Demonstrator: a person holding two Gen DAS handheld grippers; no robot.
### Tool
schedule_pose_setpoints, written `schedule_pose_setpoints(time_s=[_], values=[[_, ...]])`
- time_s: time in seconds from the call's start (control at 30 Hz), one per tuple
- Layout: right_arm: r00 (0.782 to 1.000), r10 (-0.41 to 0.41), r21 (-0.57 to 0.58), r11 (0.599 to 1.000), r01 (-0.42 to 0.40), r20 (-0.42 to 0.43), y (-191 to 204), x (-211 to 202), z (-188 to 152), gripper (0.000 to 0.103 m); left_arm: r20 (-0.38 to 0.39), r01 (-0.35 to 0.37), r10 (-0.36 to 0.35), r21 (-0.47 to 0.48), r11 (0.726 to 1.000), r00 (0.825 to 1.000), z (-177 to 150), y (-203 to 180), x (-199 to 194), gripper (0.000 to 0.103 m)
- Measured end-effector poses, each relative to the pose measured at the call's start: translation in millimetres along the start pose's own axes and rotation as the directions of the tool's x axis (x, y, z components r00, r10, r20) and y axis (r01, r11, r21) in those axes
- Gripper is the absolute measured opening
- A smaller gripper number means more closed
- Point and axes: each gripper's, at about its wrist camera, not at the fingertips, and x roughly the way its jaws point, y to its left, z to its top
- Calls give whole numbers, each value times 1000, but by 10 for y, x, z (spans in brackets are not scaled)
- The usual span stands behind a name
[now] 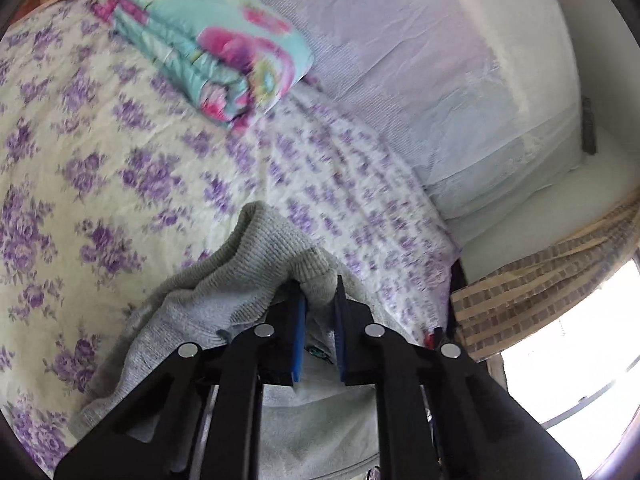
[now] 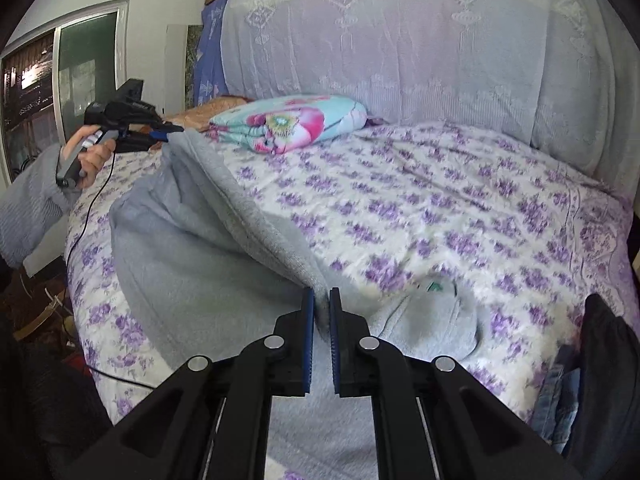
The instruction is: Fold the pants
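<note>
**Both grippers clamped on grey pants, fold lift under way**

Black linkages and blue pads filled the bottom of each wrist view. Left gripper (image 1: pixel 320 300) was closed on a bunched ribbed part of the grey pants (image 1: pixel 256 264), probably a cuff or the waistband; cloth was pinched between the pads. Right gripper (image 2: pixel 322 312) was closed on a fold edge of the pants (image 2: pixel 192 248), fabric rising from the jaws in a ridge.

Right wrist view showed the left gripper (image 2: pixel 170 133) across the bed, held in a hand (image 2: pixel 90 156) with a grey sleeve, carrying the far end of the pants clear of the floral bedsheet (image 2: pixel 440 208). The garment hung as a long sloping panel between the two grips, its lower part lying on the sheet. A folded floral quilt (image 2: pixel 292 124) sat near the head of the bed, apart from the pants. Some dark clothes and denim (image 2: pixel 560 400) lay at the right edge.

Judgement: this looked like a lengthwise or end-to-end fold, mid-lift.

Tips for doing it well:
- keep both grips tight, the fleece looked thick and could slip
- keep the span taut so the panel doesn't sag or twist
- lay the edges down together, aligned
- stay clear of the quilt
</note>
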Motion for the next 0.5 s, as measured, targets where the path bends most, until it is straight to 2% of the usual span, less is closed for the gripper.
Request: schedule_pose_setpoints(time_s=[0.07,0.1,0.17,0.23,0.3,0.33,0.43,0.5], values=[[999,24,-45,999,-21,49,69,-144,35,7,62,52,-57,88,995,996,-199,54,-280,11],[996,63,-64,996,-59,56,122,-202,-11,7,58,54,-60,106,993,996,-337,150,-379,11],[992,122,-66,990,-122,7,251,-218,-218,7,21,56,-57,57,997,998,-634,498,-499,11],[988,131,-69,988,-137,-87,388,-128,-492,7,-15,44,-45,-41,998,999,-942,864,-572,11],[980,131,-40,990,-138,-150,429,-42,-692,7,-35,28,-31,-83,996,999,-1160,1031,-617,10],[979,133,-3,991,-135,-156,384,-21,-743,7,-33,32,-35,-92,995,999,-1225,1046,-648,7],[985,109,73,992,-100,-137,233,-7,-780,7,4,70,-70,-106,992,998,-1242,973,-772,8],[984,127,128,986,-111,-126,151,11,-763,10,26,84,-82,-94,992,996,-1192,864,-842,17]])
